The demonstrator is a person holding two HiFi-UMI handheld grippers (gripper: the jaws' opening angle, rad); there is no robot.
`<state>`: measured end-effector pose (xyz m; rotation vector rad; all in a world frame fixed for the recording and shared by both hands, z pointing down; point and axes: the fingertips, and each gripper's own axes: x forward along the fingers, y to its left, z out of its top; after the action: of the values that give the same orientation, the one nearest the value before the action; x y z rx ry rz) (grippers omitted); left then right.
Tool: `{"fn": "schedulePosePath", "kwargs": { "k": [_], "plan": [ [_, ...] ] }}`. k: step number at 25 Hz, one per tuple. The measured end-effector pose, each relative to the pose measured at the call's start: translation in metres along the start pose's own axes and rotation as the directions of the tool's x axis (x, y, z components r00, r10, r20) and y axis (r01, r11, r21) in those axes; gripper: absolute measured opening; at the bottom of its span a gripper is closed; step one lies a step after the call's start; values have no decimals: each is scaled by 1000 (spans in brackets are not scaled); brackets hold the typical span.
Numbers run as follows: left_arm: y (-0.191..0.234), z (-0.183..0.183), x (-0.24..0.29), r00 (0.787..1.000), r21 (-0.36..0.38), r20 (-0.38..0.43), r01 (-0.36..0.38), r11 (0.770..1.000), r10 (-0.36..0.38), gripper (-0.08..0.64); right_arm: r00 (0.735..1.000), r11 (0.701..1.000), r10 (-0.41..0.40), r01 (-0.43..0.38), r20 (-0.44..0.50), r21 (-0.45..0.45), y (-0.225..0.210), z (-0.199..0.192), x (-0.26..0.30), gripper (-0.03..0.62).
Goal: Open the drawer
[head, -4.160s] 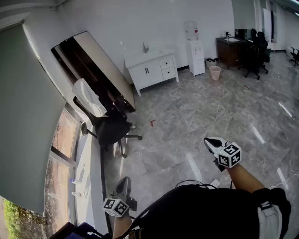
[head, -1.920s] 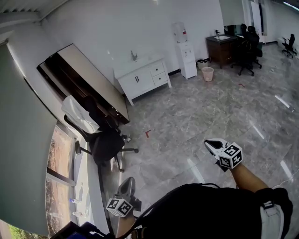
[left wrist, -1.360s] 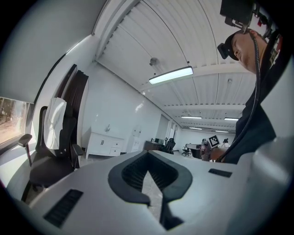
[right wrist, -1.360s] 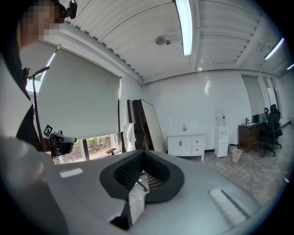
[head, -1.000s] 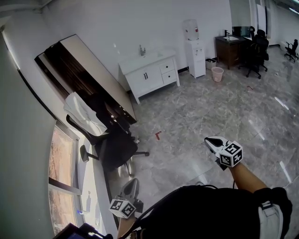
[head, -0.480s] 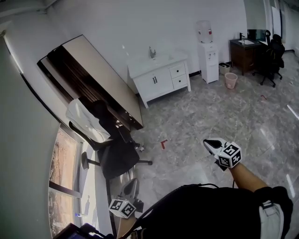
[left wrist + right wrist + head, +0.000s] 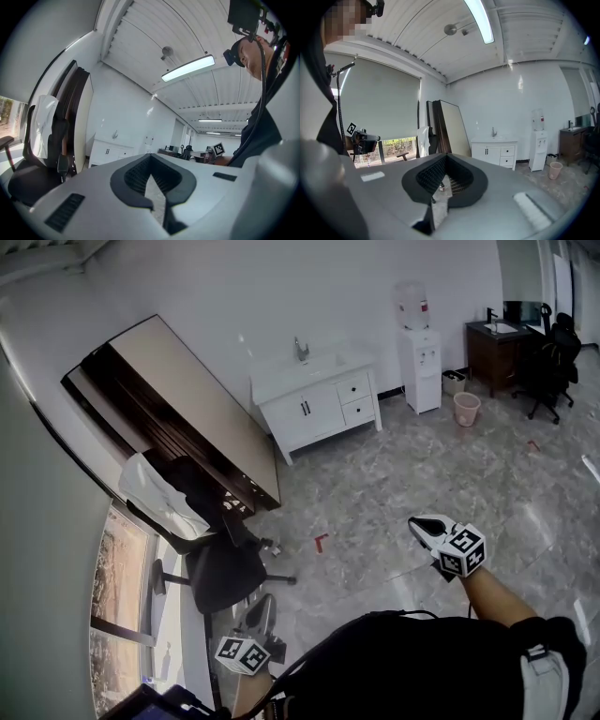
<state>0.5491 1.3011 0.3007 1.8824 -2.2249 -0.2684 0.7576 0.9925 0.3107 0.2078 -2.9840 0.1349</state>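
Underfoot, a grey marbled floor (image 7: 403,465) fills most of the head view and runs back to a plain white wall (image 7: 281,287). Tall dark and beige boards (image 7: 187,399) lean against that wall on the left, and a window (image 7: 117,568) runs along the left edge below them. A white cabinet (image 7: 309,409) stands against the wall just right of the boards, well apart from both grippers. Its worktop (image 7: 323,364) carries a tap (image 7: 302,351). The drawers (image 7: 353,388) sit one above the other in the cabinet's right part, their fronts flush and closed, with double doors to their left. A black office chair (image 7: 225,570) stands near the window, and a white cloth (image 7: 155,493) hangs just behind it. A dark desk (image 7: 492,348) stands at the far right, with a water dispenser (image 7: 417,357) between it and the cabinet. A pink bin (image 7: 466,409) stands on the floor between the dispenser and the desk.

The right gripper (image 7: 417,522) is held out over bare floor, its fingers together with nothing between them. The left gripper (image 7: 262,601) sits low beside the chair, its fingers likewise closed and empty. A small red mark (image 7: 321,542) lies on the floor between the chair and the right gripper.
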Motion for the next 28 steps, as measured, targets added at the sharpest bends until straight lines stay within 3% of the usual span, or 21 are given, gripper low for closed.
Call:
{"fn": "schedulePosePath", "kwargs": {
  "k": [10,19,28],
  "plan": [
    [41,6,74,997,-10,-13,80,997,-80,-5,997,997,-78,78,-16,8,-44,0,36,-2],
    [143,56,124,984,2,-9,177,984,-177,-4,987,987,-161,161,14,-4,-38,40,128,-2],
    [250,96,135,984,12,-9,176,984,-176,-5,987,988,-156,156,28,-9,-14,67,241,-2]
  ]
}}
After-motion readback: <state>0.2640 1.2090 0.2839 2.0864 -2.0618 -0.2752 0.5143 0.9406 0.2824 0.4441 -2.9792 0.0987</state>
